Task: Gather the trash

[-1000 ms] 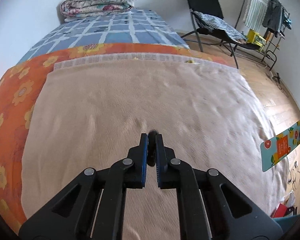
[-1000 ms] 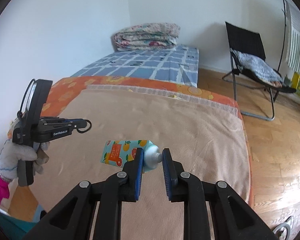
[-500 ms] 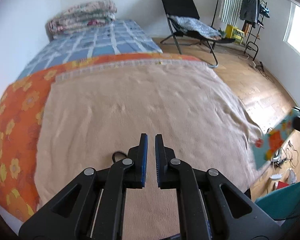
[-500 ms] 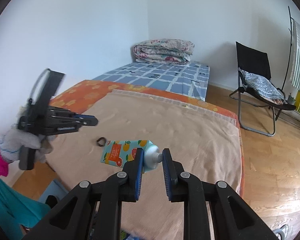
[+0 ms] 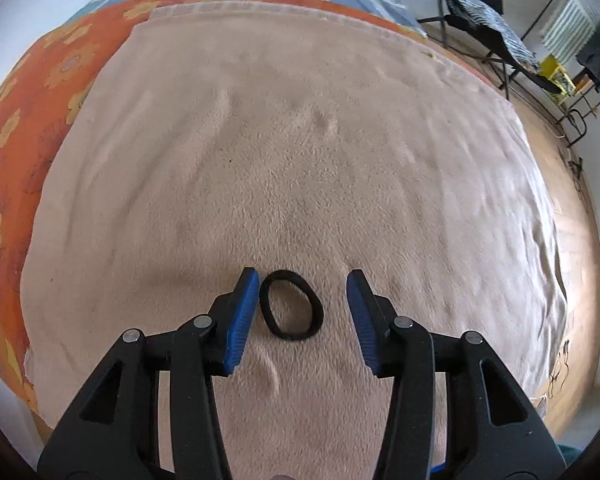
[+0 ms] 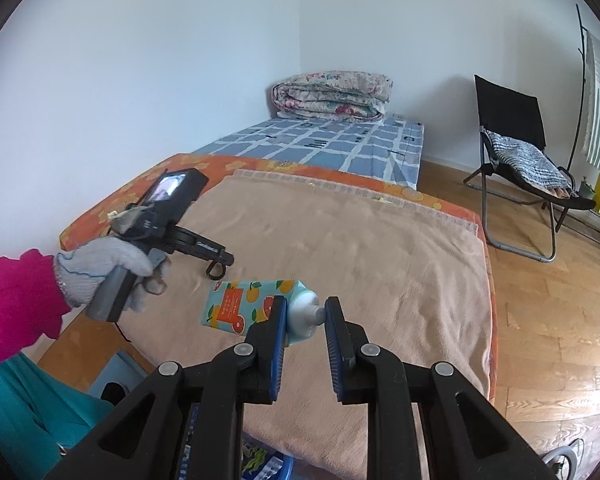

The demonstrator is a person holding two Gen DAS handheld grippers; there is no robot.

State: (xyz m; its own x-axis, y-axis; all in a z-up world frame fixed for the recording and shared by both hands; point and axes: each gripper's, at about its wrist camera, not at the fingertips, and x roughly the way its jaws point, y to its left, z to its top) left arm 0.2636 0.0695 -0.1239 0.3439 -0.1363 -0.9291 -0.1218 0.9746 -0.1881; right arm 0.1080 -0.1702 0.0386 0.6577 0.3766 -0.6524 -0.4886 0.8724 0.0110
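Observation:
A black hair tie (image 5: 291, 305) lies flat on the beige blanket (image 5: 300, 140), between the fingers of my left gripper (image 5: 303, 274). The jaws are opening and the pads do not press on the ring, though it lies close to the left pad (image 5: 242, 312). In the right wrist view, a gloved hand holds that left gripper (image 6: 220, 258) low over the hair tie (image 6: 215, 271). My right gripper (image 6: 306, 300) is shut on the white cap end of a teal tube with an orange fruit print (image 6: 240, 306), held above the blanket's near edge.
Beyond the blanket are an orange flowered sheet (image 6: 140, 184), a blue checked sheet (image 6: 332, 144) and a folded quilt (image 6: 332, 96). A black folding chair (image 6: 516, 152) stands on the wooden floor at right. A blue bin with wrappers (image 6: 260, 464) sits below the bed's near edge.
The left gripper was shut on the hair tie, let it drop onto the blanket, then came down over it with its jaws spread. The right gripper drew back with the tube.

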